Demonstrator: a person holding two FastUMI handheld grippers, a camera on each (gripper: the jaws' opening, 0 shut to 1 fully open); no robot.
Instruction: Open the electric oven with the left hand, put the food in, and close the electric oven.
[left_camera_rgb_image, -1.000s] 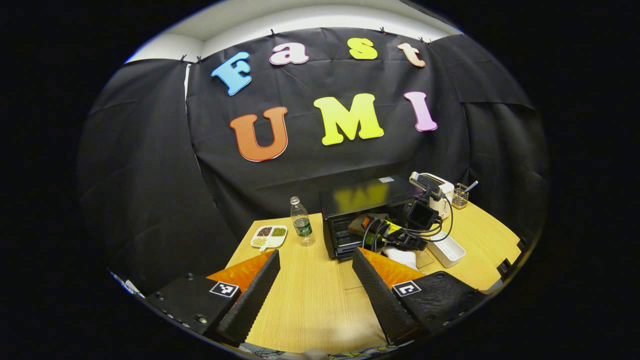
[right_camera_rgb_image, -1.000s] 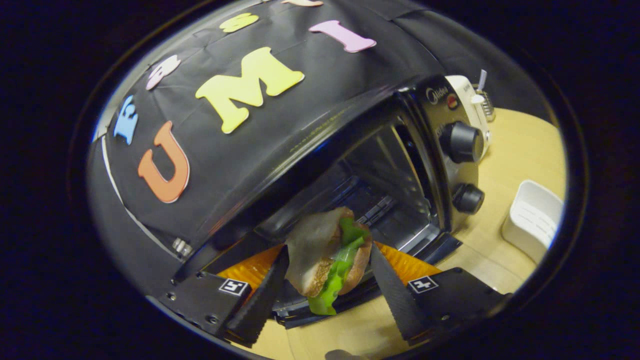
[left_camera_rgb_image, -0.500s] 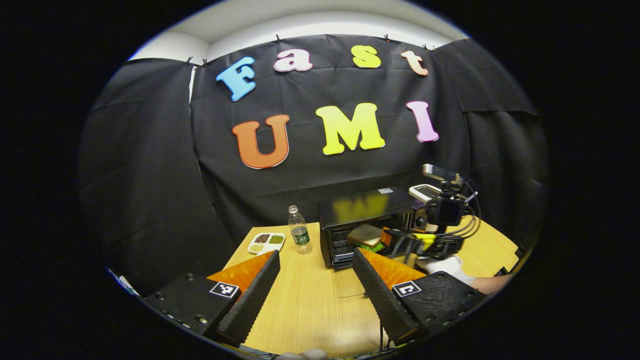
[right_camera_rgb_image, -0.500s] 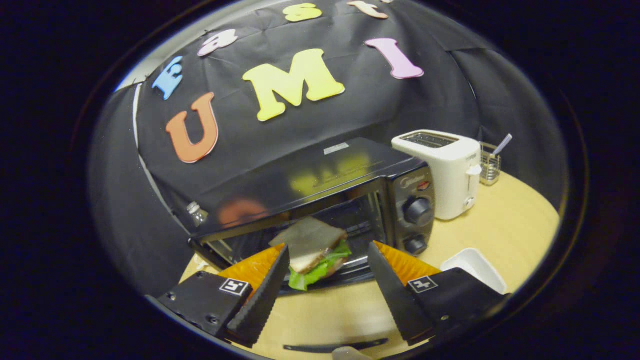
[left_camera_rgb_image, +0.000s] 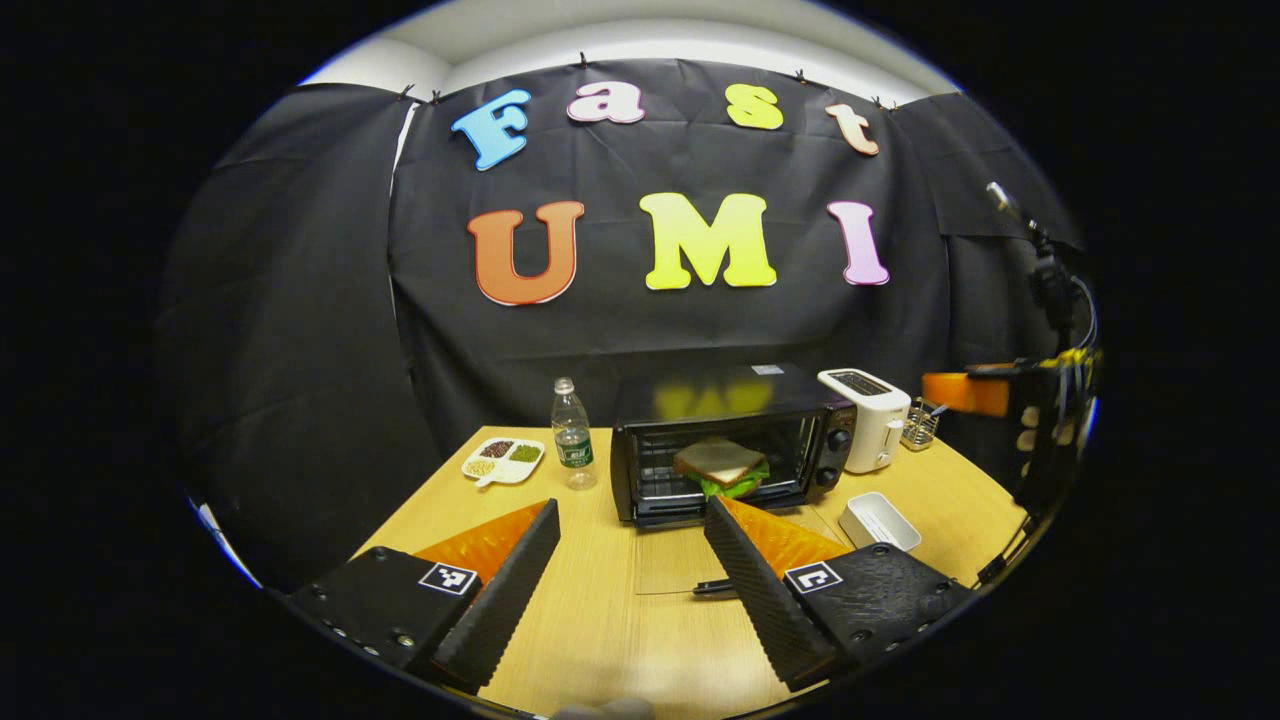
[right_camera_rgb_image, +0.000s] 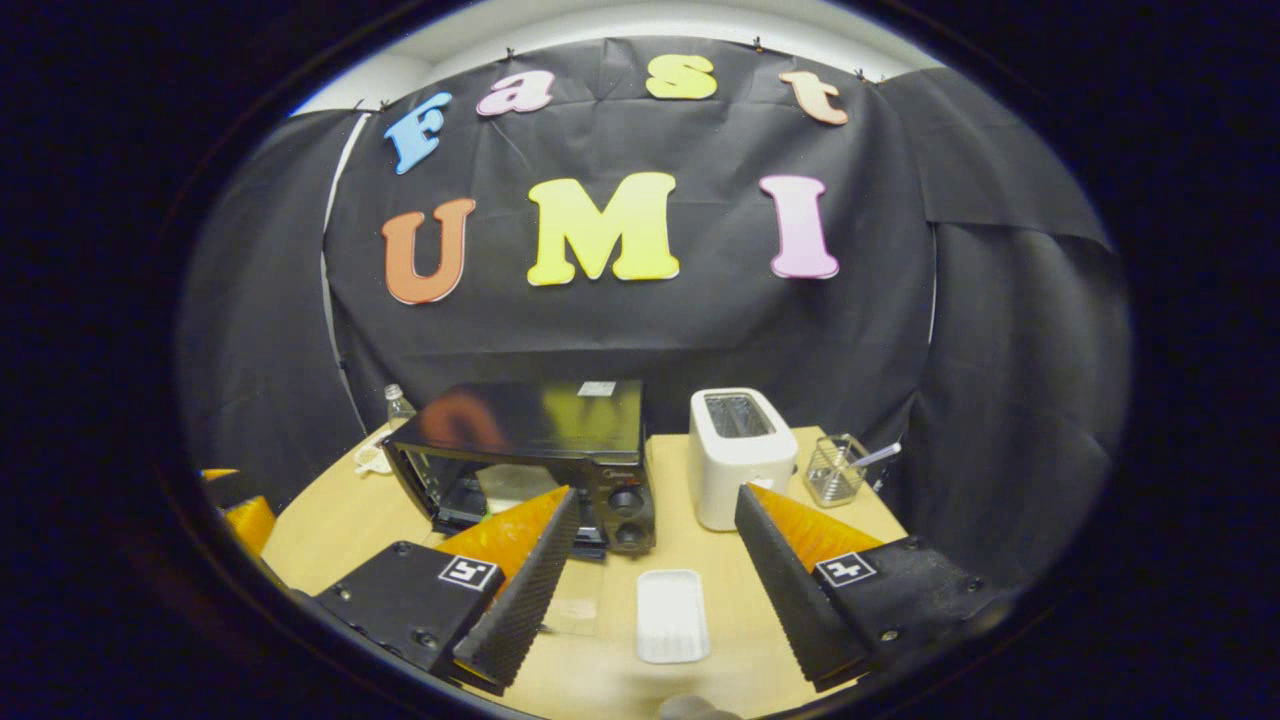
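Now sandwich (left_camera_rgb_image: 720, 466) inside open oven (left_camera_rgb_image: 728, 440), beyond left claw (left_camera_rgb_image: 632, 572), both claws released

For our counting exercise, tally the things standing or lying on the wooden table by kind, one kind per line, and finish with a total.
Appliances: 2, the black oven and the white toaster
Food items: 2, the sandwich inside the oven and the divided snack plate
Containers: 3, the water bottle, the white tray and the wire holder
Total: 7

Both views look from above the table (left_camera_rgb_image: 600, 620) front toward the oven (left_camera_rgb_image: 725, 440), from some distance; both share it.
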